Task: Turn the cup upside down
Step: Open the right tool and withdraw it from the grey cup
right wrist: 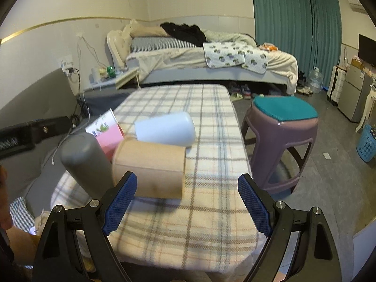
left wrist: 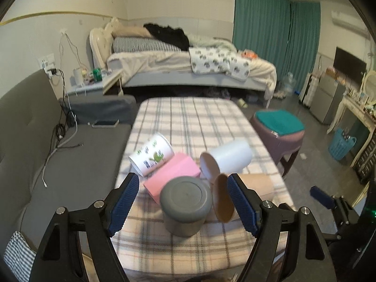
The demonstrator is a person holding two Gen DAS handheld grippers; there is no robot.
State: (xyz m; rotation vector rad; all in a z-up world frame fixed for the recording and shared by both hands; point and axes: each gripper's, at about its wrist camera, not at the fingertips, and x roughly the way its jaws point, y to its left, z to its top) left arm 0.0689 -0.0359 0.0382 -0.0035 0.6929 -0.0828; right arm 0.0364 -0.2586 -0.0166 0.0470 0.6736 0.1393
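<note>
A grey cup [left wrist: 185, 205] stands upside down on the plaid table [left wrist: 188, 122], its flat base up; it also shows in the right wrist view [right wrist: 85, 162]. My left gripper [left wrist: 183, 202] is open, its blue pads on either side of the grey cup and apart from it. A tan cup [left wrist: 235, 195] [right wrist: 150, 166], a white cup [left wrist: 226, 161] [right wrist: 166, 129], a pink cup [left wrist: 172, 174] and a printed white cup [left wrist: 152, 154] lie on their sides behind it. My right gripper [right wrist: 186, 202] is open and empty, just in front of the tan cup.
A purple stool with a teal cushion [right wrist: 282, 129] stands right of the table. A grey sofa [left wrist: 58, 164] with cables and a phone lies to the left. A bed [left wrist: 183, 65] is at the back. A blue basket [left wrist: 342, 144] stands far right.
</note>
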